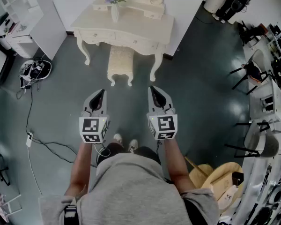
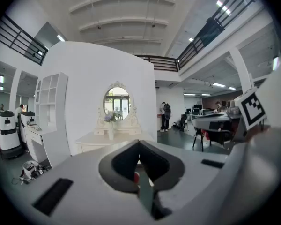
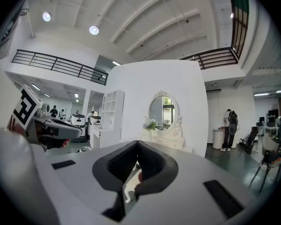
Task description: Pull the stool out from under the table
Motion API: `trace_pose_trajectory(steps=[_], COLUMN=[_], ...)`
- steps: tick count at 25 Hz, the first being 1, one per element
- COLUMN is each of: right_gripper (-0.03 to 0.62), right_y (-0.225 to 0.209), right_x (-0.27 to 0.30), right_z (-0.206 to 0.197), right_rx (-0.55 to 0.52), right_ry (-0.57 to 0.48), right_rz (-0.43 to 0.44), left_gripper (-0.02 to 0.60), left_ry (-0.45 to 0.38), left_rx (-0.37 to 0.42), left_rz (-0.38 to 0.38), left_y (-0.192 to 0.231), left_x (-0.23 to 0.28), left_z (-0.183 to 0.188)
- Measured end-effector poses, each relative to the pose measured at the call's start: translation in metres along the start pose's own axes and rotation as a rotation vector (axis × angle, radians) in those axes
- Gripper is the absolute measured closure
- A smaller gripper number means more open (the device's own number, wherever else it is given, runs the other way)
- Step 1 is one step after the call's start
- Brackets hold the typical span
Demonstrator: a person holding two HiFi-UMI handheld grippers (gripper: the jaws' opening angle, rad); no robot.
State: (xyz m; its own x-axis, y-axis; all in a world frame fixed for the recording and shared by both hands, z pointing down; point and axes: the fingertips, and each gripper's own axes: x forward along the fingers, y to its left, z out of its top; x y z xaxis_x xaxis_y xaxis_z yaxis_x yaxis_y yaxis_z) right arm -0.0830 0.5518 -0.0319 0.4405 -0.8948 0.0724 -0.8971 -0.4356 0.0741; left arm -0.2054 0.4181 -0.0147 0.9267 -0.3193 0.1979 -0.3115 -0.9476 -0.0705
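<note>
A cream stool [image 1: 120,64] with curved legs stands tucked partly under the cream dressing table [image 1: 124,29] at the far side of the floor. My left gripper [image 1: 100,93] and right gripper [image 1: 153,89] are held side by side, well short of the stool, both shut with nothing between the jaws. In the left gripper view the table [image 2: 96,141] and its oval mirror [image 2: 116,102] show ahead above my left gripper [image 2: 139,143]. The right gripper view shows my right gripper [image 3: 138,143], the mirror [image 3: 162,111], and a bit of a cream stool leg [image 3: 129,187] through the jaw opening.
A vase of flowers [image 1: 114,3] stands on the table. A white shelf unit [image 1: 30,18] is at the left, with a headset [image 1: 33,71] and cables [image 1: 42,142] on the floor. Black chairs [image 1: 249,74] and desks line the right. A wooden chair [image 1: 220,177] sits close behind at the right.
</note>
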Motion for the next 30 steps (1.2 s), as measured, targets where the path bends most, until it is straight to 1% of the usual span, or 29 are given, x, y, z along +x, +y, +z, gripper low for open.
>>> trace_pose_trajectory(steps=[10, 20, 25, 30], right_gripper=[0.582, 0.582, 0.582, 0.582], right_y=[-0.006, -0.017, -0.025, -0.039], right_x=[0.002, 0.016, 0.031, 0.064], right_z=[-0.004, -0.008, -0.011, -0.014], right_rx=[0.011, 0.017, 0.015, 0.030], right_ry=[0.010, 0.020, 0.031, 0.042], right_rz=[0.015, 0.022, 0.030, 0.017], left_gripper=[0.577, 0.578, 0.577, 0.578], left_ry=[0.000, 0.012, 0.014, 0.023], left_rx=[0.006, -0.015, -0.022, -0.030], left_rz=[0.006, 0.027, 0.028, 0.016], left_y=[-0.005, -0.001, 0.005, 0.020], left_x=[0.005, 0.018, 0.038, 0.072], left_z=[0.002, -0.004, -0.003, -0.003])
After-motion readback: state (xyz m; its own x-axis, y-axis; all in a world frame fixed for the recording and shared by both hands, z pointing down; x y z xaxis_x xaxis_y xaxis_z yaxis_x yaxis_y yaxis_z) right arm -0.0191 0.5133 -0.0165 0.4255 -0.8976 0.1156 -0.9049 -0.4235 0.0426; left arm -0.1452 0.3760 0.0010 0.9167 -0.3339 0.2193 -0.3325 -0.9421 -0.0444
